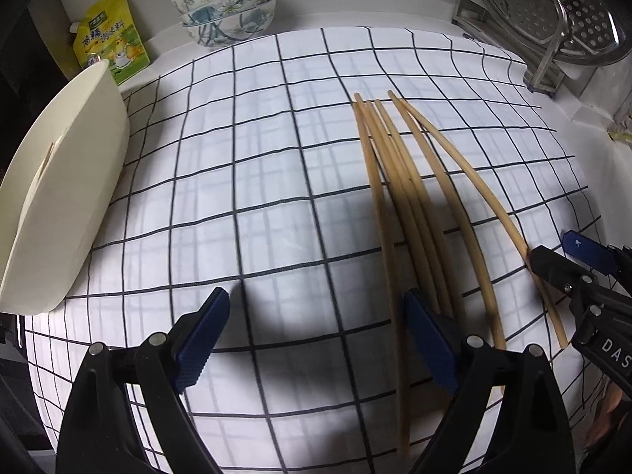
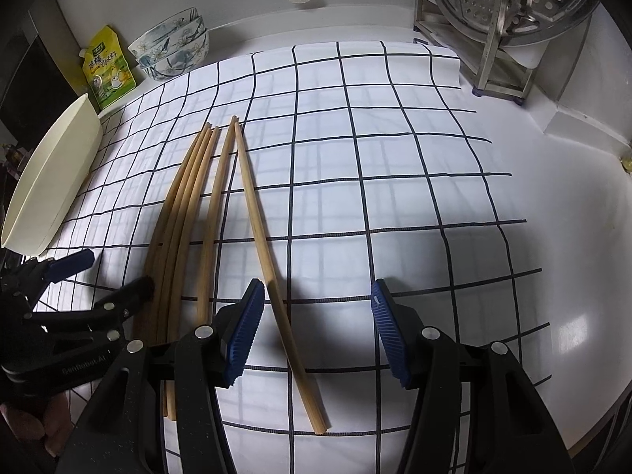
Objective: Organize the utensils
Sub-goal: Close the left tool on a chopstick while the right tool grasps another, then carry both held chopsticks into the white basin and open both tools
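Several wooden chopsticks lie roughly parallel on a white checked cloth; they also show in the right wrist view. One chopstick lies a little apart on the right of the bundle. My left gripper is open and empty, low over the cloth, its right finger beside the bundle. My right gripper is open and empty, with the rightmost chopstick running between its fingers. Each gripper shows at the edge of the other view, the right one and the left one.
A cream oval basin stands at the cloth's left edge. Stacked floral bowls and a yellow pouch sit at the back left. A steel rack with perforated trays stands at the back right.
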The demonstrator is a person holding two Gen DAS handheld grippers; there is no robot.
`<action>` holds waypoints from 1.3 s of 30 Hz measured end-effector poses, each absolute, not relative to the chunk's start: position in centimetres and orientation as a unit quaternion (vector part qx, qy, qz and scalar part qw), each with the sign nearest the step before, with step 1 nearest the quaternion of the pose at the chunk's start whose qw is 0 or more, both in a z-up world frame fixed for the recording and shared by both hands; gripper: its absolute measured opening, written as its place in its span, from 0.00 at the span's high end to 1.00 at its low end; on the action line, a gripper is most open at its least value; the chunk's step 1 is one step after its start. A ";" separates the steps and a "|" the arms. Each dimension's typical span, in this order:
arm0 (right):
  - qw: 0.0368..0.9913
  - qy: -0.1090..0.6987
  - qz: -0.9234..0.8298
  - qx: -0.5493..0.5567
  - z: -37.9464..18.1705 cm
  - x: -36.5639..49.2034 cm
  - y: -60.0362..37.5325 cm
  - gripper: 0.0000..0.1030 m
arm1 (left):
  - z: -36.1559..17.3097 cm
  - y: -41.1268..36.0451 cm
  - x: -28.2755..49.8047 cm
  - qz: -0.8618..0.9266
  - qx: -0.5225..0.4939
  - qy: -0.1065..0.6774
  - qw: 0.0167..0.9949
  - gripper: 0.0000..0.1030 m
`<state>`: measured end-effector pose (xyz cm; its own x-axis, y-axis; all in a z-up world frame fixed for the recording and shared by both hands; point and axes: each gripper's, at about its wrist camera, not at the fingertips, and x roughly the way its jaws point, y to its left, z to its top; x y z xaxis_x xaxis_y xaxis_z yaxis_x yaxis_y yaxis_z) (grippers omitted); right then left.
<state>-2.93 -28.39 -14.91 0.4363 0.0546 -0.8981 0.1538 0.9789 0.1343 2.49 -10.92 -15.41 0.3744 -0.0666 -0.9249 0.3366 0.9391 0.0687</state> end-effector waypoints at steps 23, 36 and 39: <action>0.855 0.518 0.011 0.007 -15.3 -0.8 -25.0 0.93 | -14.9 -12.5 3.7 -0.148 0.106 0.536 0.824 0.82; 0.850 0.516 0.024 0.105 -12.9 -1.0 -26.4 0.94 | -12.5 -10.4 4.2 -0.165 0.072 0.539 0.823 0.92; 0.856 0.505 0.031 0.103 -11.4 -0.7 -25.5 0.94 | -10.7 -9.5 4.2 -0.165 0.069 0.522 0.834 0.92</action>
<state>-0.67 -25.49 -11.45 0.4877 0.1563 -0.8589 0.0515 0.9770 0.2071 4.20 -9.53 -10.75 0.4018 -0.2025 -0.8931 0.3472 0.9361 -0.0560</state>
